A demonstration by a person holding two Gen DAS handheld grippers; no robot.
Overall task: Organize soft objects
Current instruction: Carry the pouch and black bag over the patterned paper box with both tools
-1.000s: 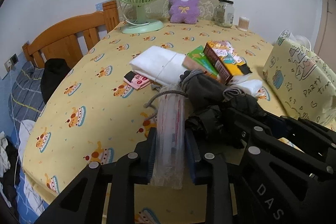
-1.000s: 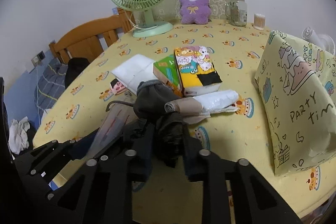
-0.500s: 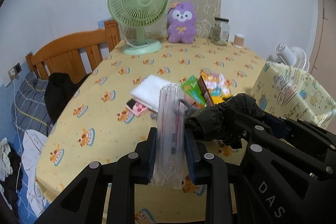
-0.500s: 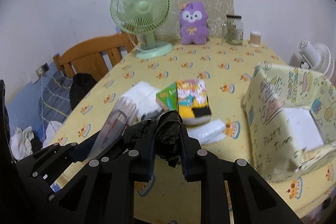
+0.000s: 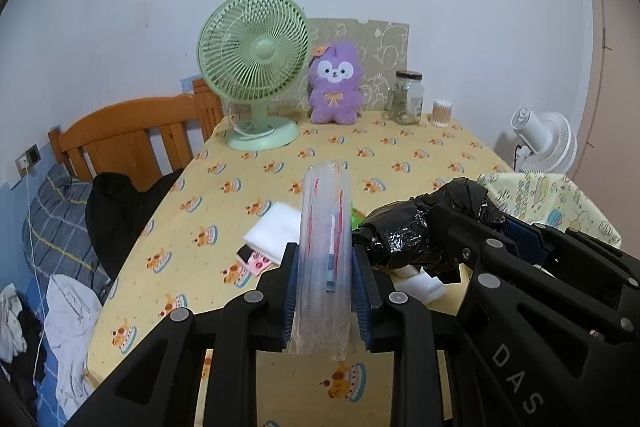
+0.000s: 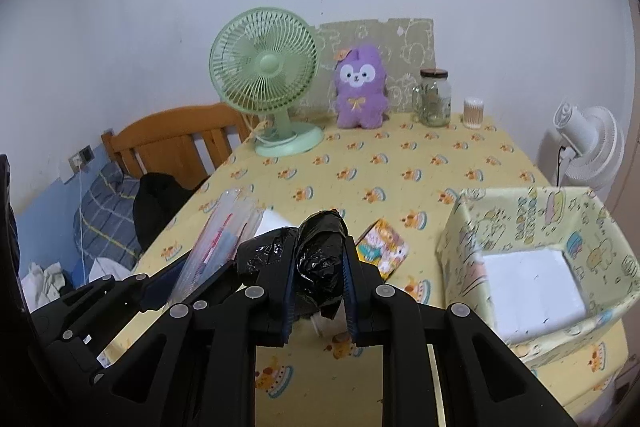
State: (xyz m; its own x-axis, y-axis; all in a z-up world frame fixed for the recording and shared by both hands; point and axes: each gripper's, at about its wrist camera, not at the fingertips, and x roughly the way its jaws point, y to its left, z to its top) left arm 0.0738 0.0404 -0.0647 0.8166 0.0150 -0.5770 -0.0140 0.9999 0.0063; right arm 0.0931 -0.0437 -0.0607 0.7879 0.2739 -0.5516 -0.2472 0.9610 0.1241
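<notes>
Clear pouch (image 5: 325,263) pinched between left fingers (image 5: 291,291) | black bag (image 6: 320,267) pinched between right fingers (image 6: 349,291)

Dim, even indoor light, bluish on the wall.
Fisheye bends edges into black corners; soft shadows; small glints on the black bag (image 6: 320,259); everything reasonably sharp.

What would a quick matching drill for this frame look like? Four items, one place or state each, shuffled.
Items:
1. clear plastic packet
2. black plastic bundle
3. purple plush
4. yellow fabric box

Places or states:
A. open-topped, white pad inside
B. clamped in the left claw
C. upright by the green fan
D. clamped in the right claw

Pairs: 1-B, 2-D, 3-C, 4-A
</notes>
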